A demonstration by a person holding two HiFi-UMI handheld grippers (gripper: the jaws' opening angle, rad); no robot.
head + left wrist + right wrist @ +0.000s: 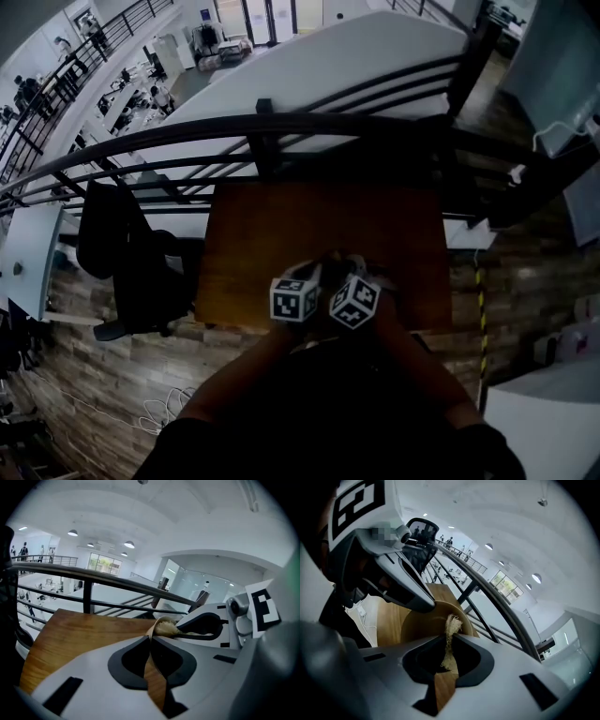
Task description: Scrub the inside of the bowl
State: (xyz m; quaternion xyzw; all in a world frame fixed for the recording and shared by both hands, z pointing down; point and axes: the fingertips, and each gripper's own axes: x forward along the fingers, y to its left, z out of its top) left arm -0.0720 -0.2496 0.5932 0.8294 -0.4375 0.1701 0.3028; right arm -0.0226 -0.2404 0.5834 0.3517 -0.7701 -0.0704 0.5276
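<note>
Left claw pinches bowl rim; right claw clamps fibrous scrubber.

We have 3 cameras. The head view looks steeply down from well above the table, whose far edge meets the railing. The left gripper view sits close behind its jaws, by the table's near edge, and faces the railing. The right gripper view, rolled sideways, looks along its jaws into the bowl. Both gripper views share the bowl and the scrubber. All 3 share the table and the railing.
</note>
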